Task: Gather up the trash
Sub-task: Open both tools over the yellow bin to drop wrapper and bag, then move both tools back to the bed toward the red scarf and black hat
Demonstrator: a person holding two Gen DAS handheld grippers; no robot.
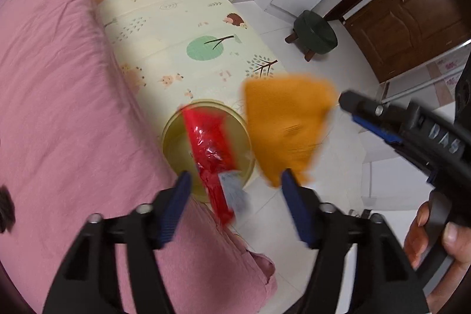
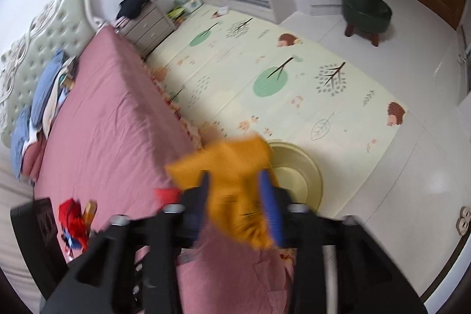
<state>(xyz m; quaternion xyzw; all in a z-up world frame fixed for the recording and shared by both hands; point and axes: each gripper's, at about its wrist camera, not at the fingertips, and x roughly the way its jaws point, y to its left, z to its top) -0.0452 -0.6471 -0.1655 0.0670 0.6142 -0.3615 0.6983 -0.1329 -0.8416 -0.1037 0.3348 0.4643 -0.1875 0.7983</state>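
A round yellow-green bin [image 1: 176, 137] stands on the floor beside the pink bed [image 1: 59, 108]. My left gripper [image 1: 234, 181] is open above the bin's near rim, and a blurred red wrapper [image 1: 210, 143] is in the air between its fingers and the bin. My right gripper [image 2: 235, 190] is partly open with an orange wrapper [image 2: 235, 190] blurred between its fingers, above the bed corner beside the bin [image 2: 297, 178]. In the left wrist view the right gripper [image 1: 338, 103] touches the orange wrapper [image 1: 288, 125] at its right edge.
A patterned play mat [image 1: 176, 28] covers the floor beyond the bin. A dark green stool [image 1: 315, 33] stands near a brown door [image 1: 412, 19]. More red trash [image 2: 72, 217] lies on the bed [image 2: 117, 122] at lower left. Drawers [image 2: 147, 28] stand by the headboard.
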